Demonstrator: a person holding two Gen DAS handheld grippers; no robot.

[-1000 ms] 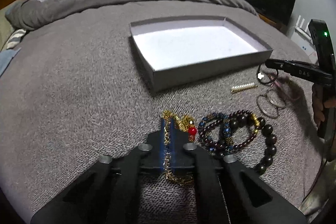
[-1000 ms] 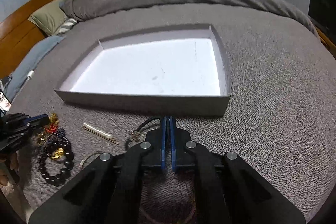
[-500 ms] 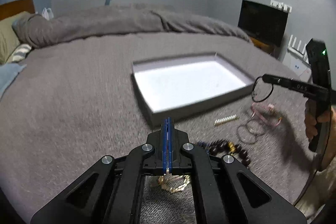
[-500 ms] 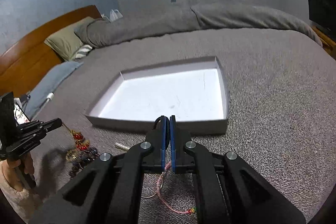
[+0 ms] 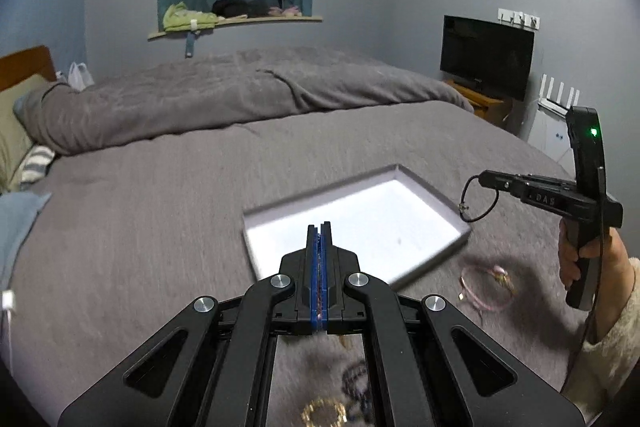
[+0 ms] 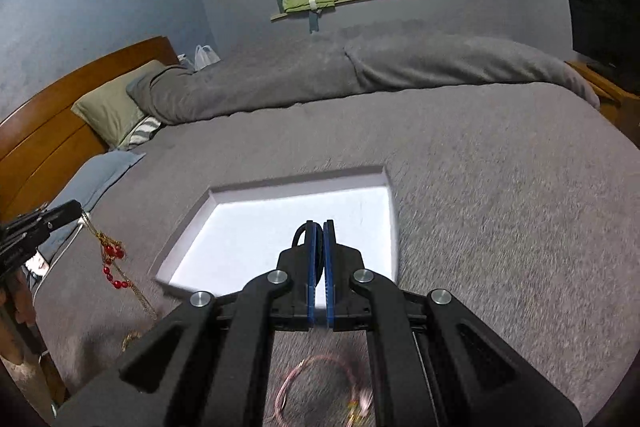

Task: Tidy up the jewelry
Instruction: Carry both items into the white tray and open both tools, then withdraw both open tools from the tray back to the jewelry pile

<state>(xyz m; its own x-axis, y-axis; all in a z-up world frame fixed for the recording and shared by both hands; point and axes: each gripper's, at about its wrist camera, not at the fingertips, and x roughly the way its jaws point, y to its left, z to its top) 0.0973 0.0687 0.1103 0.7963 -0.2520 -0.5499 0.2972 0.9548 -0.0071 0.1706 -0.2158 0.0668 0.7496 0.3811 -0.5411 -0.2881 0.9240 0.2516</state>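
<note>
A shallow grey box with a white floor (image 5: 404, 183) (image 6: 224, 203) lies on the grey bed. My left gripper (image 5: 319, 227) is shut on a gold chain with red beads (image 6: 114, 259), which hangs from it above the bed, left of the box. My right gripper (image 6: 319, 225) is shut on a thin black cord bracelet (image 5: 478, 201), held in the air beside the box's right corner. A pink cord bracelet (image 5: 486, 287) (image 6: 316, 383) lies on the blanket below the right gripper. Blurred bead bracelets (image 5: 356, 387) lie under the left gripper.
A rolled grey duvet (image 5: 240, 95) runs across the far side of the bed. Pillows (image 6: 112, 107) and a wooden headboard (image 6: 60, 115) are at the left. A black TV (image 5: 486, 55) stands on a wooden stand at the right.
Both grippers have risen from the blanket, each lifting its piece: the left the gold chain, the right the black cord bracelet. The jewelry left on the bed has dropped low in view.
</note>
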